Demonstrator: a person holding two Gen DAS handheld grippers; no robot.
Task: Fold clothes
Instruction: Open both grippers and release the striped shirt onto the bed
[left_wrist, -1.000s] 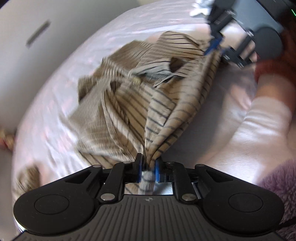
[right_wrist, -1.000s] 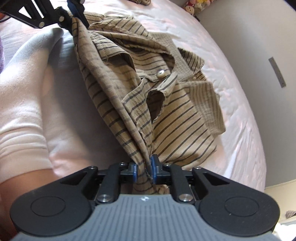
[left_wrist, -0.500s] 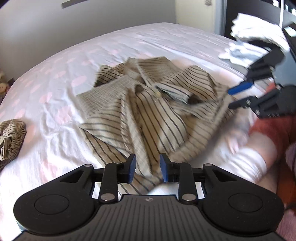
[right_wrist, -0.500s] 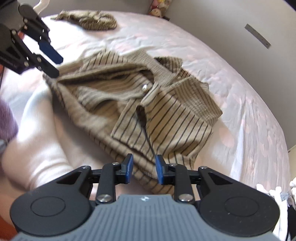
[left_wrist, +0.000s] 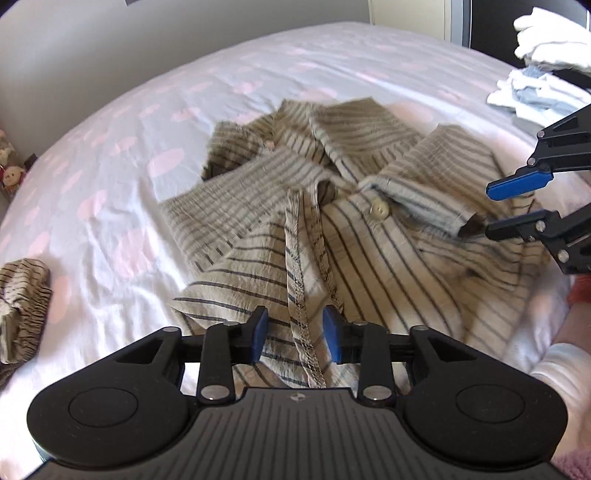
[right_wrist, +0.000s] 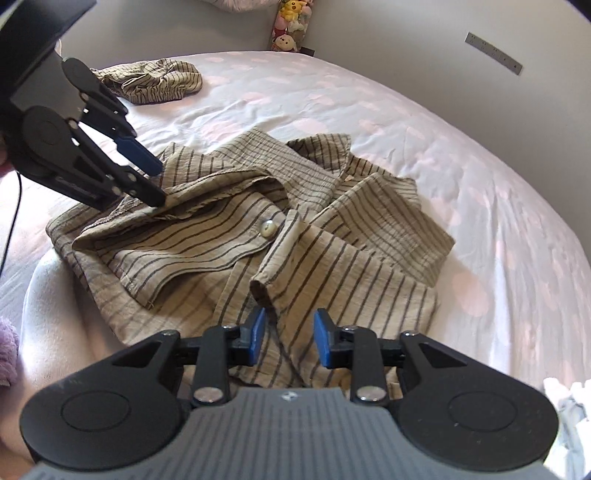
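White pink-spotted bedsheet (left_wrist: 110, 155), grey wall (right_wrist: 406, 44)

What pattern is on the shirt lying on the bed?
Dark thin stripes on tan fabric; the shirt shows best in the right wrist view.

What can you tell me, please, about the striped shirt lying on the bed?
The striped shirt is tan with thin dark stripes, of light crinkled woven cloth. It lies crumpled on the white, pink-spotted bedsheet, collar rumpled, one pale button showing. Both grippers, left and right, are open above its near edge, holding nothing.
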